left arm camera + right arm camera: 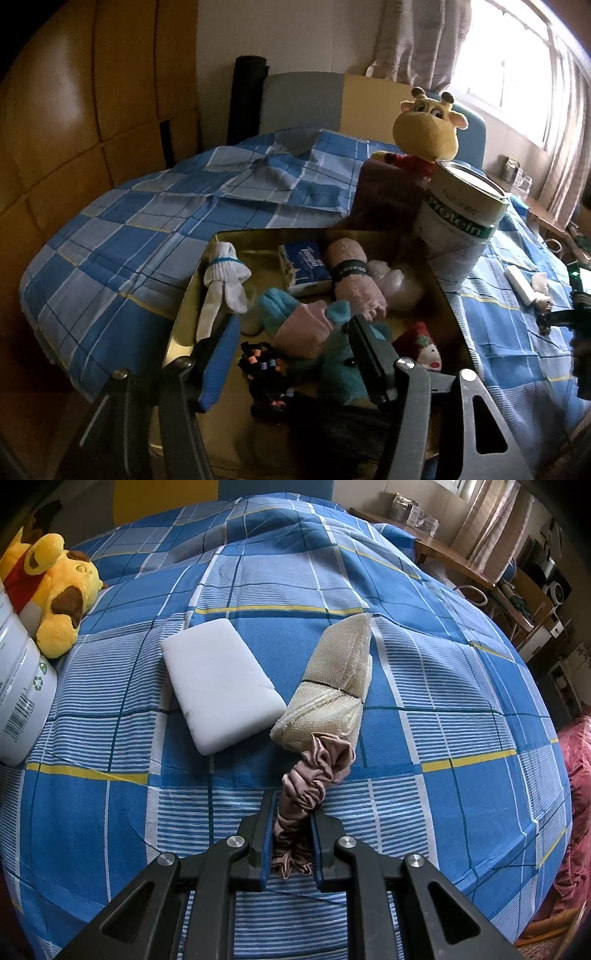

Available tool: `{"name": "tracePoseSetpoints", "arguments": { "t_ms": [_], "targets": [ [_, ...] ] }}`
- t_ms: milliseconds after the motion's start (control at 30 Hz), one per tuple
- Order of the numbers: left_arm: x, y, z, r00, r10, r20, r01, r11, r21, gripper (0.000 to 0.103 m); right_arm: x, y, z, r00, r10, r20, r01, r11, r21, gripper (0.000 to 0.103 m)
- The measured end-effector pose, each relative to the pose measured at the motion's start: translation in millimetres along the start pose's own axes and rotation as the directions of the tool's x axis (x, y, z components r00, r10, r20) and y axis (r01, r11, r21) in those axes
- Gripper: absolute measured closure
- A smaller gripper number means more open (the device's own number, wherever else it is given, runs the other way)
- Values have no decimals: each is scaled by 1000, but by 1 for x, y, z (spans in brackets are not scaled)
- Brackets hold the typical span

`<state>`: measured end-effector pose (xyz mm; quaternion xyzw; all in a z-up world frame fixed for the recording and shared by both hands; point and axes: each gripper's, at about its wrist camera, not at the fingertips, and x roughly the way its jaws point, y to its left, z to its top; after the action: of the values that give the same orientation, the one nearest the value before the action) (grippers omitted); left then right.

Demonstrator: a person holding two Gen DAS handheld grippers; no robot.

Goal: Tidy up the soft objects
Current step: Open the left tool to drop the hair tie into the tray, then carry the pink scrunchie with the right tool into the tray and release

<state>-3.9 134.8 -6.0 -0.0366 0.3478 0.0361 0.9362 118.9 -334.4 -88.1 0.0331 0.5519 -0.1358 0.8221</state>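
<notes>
Right wrist view: blue checked bedspread [424, 686], then a white foam block [218, 683] touching a cream mesh bundle [332, 690], then a crumpled dusty-pink scrunchie [306, 794] on which the right gripper [292, 834] is clamped. Left wrist view: gold metal tin [192, 295] full of soft items; the left gripper [291, 354] hangs above it, jaws apart, a teal plush toy [332, 365] lying loose between them.
</notes>
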Motion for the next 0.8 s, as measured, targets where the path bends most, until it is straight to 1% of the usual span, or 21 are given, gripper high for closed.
{"name": "tracePoseSetpoints", "arguments": {
  "t_ms": [233,300,500,667,800],
  "targets": [
    [-3,-4,1,1000,-28,4,28,999,17,41,1,-6,1,1000,28,-15,-27,999,34,89],
    [-2,-5,0,999,-35,3,35,999,22,41,0,-8,1,998,52,-29,-51,998,44,91],
    [4,-7,-2,998,-63,-11,63,998,25,39,-9,-5,-5,992,108,-59,-107,994,24,93],
    [10,-4,-3,996,-86,-20,87,996,12,38,-40,-4,-1,985,171,2,-171,985,4,93],
    [13,-1,-4,995,-99,-26,99,995,-1,37,-65,-4,19,978,201,50,-202,979,13,93]
  ]
}}
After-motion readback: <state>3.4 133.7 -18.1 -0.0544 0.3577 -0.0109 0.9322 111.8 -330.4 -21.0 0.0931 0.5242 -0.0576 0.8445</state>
